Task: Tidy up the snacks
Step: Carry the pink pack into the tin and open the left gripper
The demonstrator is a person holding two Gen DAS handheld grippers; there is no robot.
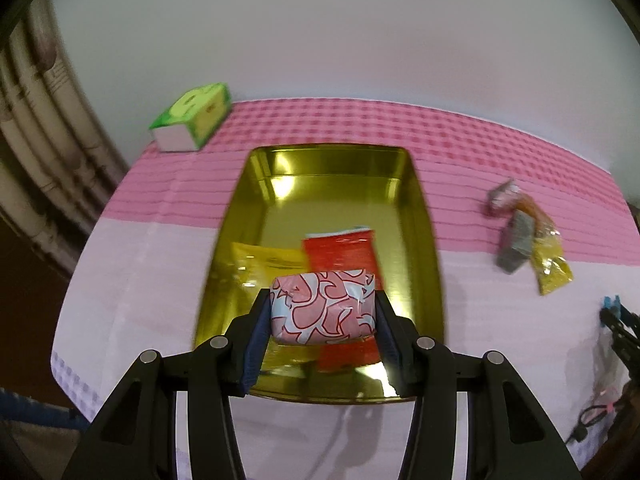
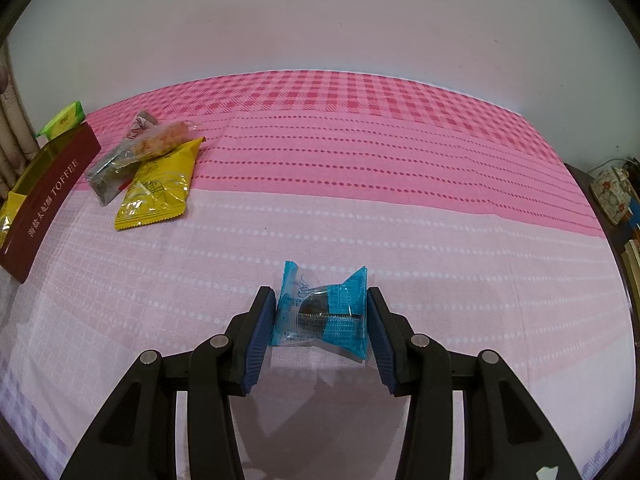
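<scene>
My left gripper [image 1: 323, 312] is shut on a pink-and-white patterned snack packet [image 1: 322, 306], held above the near end of a gold tin tray [image 1: 424, 216]. A red packet [image 1: 340, 250] and a yellow packet [image 1: 266, 260] lie inside the tray. My right gripper [image 2: 320, 320] is shut on a blue snack packet [image 2: 320, 314] just over the pink cloth. A small heap of snacks sits between the two: a yellow packet [image 2: 158, 190], a grey packet [image 2: 110, 174] and an orange one [image 2: 166, 140]. The same heap [image 1: 528, 236] appears right of the tray in the left wrist view.
A green tissue pack [image 1: 192, 118] lies at the far left corner of the table. The tray's dark red outer wall [image 2: 46, 204] reads TOFFEE. Behind the table is a white wall. Clutter and cables sit past the right table edge [image 2: 612, 196].
</scene>
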